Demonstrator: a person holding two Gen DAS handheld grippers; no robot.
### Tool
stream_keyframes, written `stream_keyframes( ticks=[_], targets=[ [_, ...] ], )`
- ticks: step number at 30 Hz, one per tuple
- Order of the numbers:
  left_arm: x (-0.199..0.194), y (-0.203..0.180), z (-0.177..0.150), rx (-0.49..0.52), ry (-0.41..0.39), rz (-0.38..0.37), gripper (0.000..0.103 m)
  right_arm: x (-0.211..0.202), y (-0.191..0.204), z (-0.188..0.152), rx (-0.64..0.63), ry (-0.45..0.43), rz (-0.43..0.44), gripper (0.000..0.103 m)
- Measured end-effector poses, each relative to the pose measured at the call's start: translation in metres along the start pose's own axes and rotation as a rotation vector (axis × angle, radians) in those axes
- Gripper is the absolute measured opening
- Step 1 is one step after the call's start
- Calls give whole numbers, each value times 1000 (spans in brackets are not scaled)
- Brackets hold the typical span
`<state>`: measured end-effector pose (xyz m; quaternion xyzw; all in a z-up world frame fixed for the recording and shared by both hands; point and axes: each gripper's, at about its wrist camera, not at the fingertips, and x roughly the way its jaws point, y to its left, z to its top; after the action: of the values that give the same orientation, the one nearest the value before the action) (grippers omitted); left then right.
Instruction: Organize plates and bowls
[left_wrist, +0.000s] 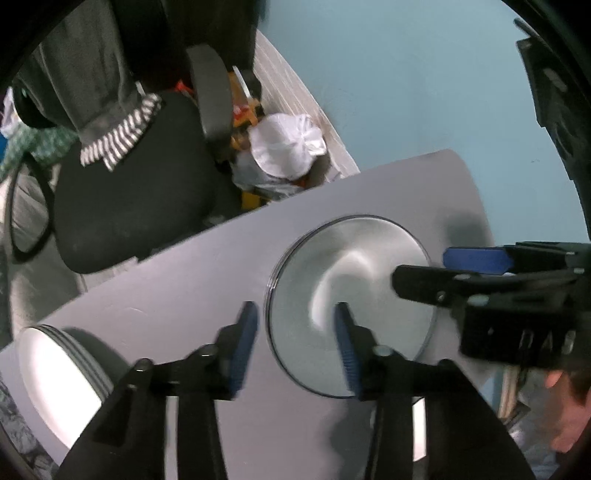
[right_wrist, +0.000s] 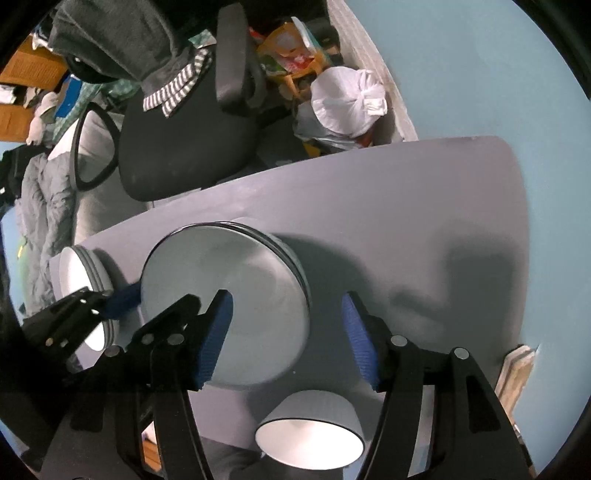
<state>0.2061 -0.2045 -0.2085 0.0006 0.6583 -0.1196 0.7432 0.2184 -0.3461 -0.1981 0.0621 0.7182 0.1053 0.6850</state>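
A stack of round grey plates (left_wrist: 351, 291) (right_wrist: 225, 295) lies in the middle of the grey table (left_wrist: 177, 295) (right_wrist: 406, 206). My left gripper (left_wrist: 295, 347) points down over the stack's left rim. It is open, with the rim between its blue pads and neither pad pressing on it. My right gripper (right_wrist: 288, 332) is open over the stack's right rim in the same way. Its fingers (left_wrist: 476, 258) reach in from the right in the left wrist view. A stack of white dishes (left_wrist: 55, 373) (right_wrist: 83, 273) stands at the table's left end. A white ribbed bowl (right_wrist: 310, 432) sits near the front edge.
Behind the table stands a black office chair (left_wrist: 129, 192) (right_wrist: 184, 140) with a grey garment draped on it. A tied white bag (left_wrist: 288, 144) (right_wrist: 347, 103) and clutter lie on the floor beside it. The table's far edge runs just behind the plates. A person's hand (left_wrist: 569, 413) shows at lower right.
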Motion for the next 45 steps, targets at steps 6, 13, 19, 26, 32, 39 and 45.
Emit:
stream_keyframes(
  ticks=[6,13,19,26,32,39,45],
  targets=[
    [-12,12,-5,-27,-19,12,55,-10,-6,-6,15,-28,-14,62],
    [-36,23,-18,-80,-60,-1,66,-34,-4,-22,-4,-103,-48,65],
    [-71,26,-29,-110,-122,-37,74,-61,1,-42,-22,-184,-65,67],
    [-107,21,-48,-87,-181,-56,75,-95,12,-70,-22,-267,-62,68],
    [-128,15,-64,-59,-208,-87,75,-116,21,-93,-18,-328,-67,68],
    [-148,-2,-81,24,-247,-90,79,-133,29,-115,-15,-380,-83,68],
    [-152,-18,-93,123,-240,-95,80,-145,26,-137,22,-417,-92,68]
  ],
)
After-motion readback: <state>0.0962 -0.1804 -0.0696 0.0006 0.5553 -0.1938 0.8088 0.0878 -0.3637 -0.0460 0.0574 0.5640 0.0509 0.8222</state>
